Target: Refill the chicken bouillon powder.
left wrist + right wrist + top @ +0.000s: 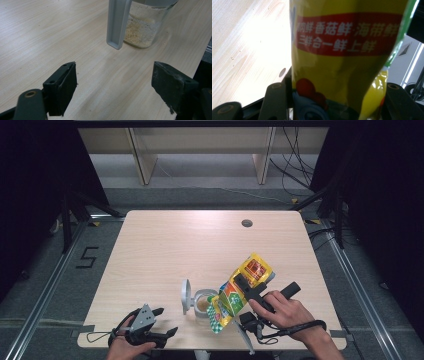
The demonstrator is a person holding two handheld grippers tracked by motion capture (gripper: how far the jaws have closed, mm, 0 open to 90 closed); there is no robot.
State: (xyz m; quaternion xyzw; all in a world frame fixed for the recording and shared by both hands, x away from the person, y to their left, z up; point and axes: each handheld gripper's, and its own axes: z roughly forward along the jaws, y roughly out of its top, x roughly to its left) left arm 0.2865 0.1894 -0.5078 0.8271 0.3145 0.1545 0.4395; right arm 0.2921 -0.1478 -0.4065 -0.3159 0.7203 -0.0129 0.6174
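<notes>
A yellow seasoning bag (235, 292) with red and green print hangs tilted above the table, its lower end at the right rim of a small glass jar (202, 305). My right gripper (245, 285) is shut on the bag's middle; in the right gripper view the bag (342, 62) stands between both jaws of the right gripper (334, 100). The jar (142, 30) holds pale granules, and its grey flip lid (186, 295) stands open on its left. My left gripper (167, 321) rests open near the table's front edge, left of the jar, with bare wood between the jaws of the left gripper (113, 87).
The light wooden table (190, 245) has a round cable hole (246, 223) at the back right. The table's front edge runs just below both hands. Wooden shelf legs and cables stand on the floor beyond the table.
</notes>
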